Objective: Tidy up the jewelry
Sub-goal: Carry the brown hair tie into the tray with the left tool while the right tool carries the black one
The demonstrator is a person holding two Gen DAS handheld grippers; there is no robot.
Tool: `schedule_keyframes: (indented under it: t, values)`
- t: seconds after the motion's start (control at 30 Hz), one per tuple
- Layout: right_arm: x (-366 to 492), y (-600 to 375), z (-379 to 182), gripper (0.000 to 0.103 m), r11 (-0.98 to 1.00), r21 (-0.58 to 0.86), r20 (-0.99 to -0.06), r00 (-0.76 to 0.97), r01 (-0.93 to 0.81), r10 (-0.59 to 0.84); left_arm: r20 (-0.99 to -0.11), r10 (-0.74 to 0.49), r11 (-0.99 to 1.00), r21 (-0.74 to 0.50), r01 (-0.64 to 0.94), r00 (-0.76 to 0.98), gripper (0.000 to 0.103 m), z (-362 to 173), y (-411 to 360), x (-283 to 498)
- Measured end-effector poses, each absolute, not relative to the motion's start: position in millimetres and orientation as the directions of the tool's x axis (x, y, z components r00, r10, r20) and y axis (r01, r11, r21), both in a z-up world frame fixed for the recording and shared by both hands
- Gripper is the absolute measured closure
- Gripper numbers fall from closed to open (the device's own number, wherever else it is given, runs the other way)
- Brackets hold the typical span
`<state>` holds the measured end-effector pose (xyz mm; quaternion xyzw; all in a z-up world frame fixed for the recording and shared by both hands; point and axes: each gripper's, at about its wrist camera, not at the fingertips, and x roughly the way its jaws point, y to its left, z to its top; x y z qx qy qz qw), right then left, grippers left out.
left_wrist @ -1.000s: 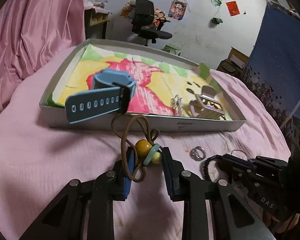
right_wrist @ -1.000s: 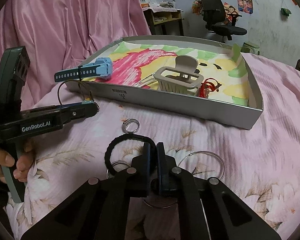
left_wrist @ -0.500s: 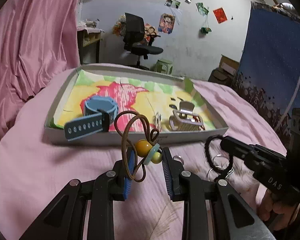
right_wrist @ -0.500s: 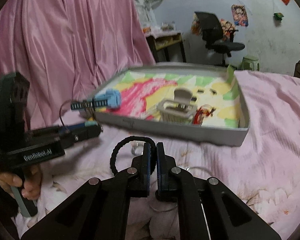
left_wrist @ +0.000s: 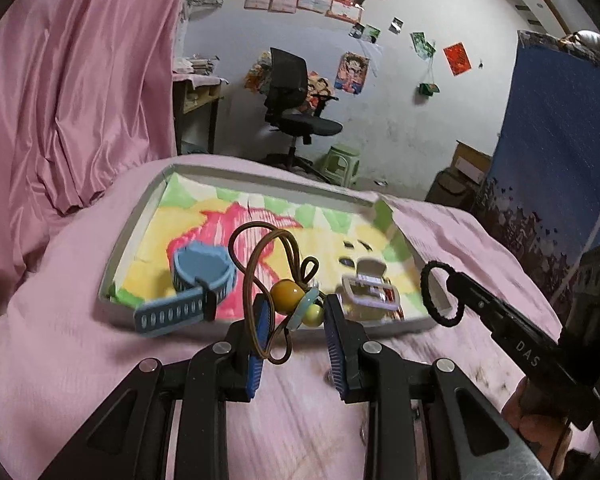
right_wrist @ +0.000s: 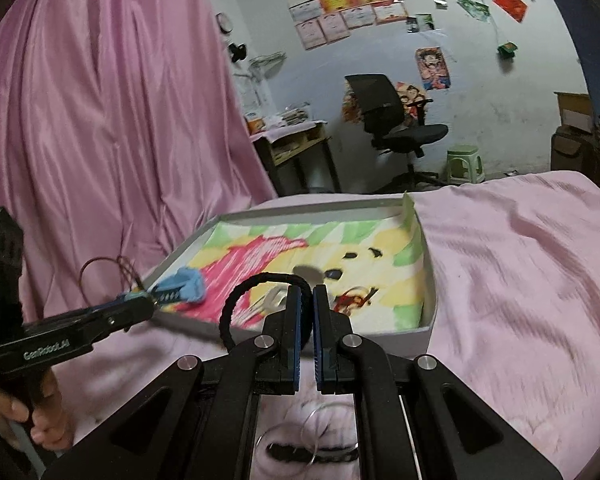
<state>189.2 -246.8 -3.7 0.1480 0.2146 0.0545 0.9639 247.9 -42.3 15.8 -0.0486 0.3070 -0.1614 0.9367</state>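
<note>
Left gripper point(left_wrist: 296, 312): jaws narrowed on a brown cord point(left_wrist: 256, 264) strung with a yellow bead point(left_wrist: 287, 291), a pale blue disc and a small green bead; the beads sat between the pads, the cord loops rose above the jaws and one loop hung below them.
Right gripper point(right_wrist: 313, 308): jaws nearly closed, pinching a black braided ring point(right_wrist: 242, 304); the ring bulged out to the left of the jaws.
Tray point(left_wrist: 136, 236): shallow grey box with a bright painted lining, ahead of and below both pairs of jaws, on the pink bedcover point(left_wrist: 52, 320).
Already in tray: blue watch point(left_wrist: 196, 280), its strap poking over the near rim just left of the left jaws; white hair clip point(left_wrist: 370, 288) just right of them; a small red item point(right_wrist: 354, 296) ahead of the right jaws.
Deciding relation: the tray's open floor lay straight ahead of each load, its long axis running across the line of the jaws; the left gripper appeared nearer the near rim, its beads already level with it.
Judgement: carry phase; each load likely needs a short reach forward before letting go.
Left view only: beads, cord loops, and the black ring whole, held at the right gripper's tip.
Right view only: thin metal hoops point(right_wrist: 300, 436) lying on the bedcover beneath the right jaws, not yet collected.
Unclear: motion blur smeared fine detail of the tray's contents.
</note>
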Motion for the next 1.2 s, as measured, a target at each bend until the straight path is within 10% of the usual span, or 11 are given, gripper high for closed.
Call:
schedule_keyframes:
  t: [1.2]
  values:
    - [256, -256, -43, 0.097, 0.94, 0.332, -0.538, 0.834, 0.077, 0.121, -0.736, -0.263, 0.963, -0.159, 0.219, 0.624, 0.077, -28, -76, 326]
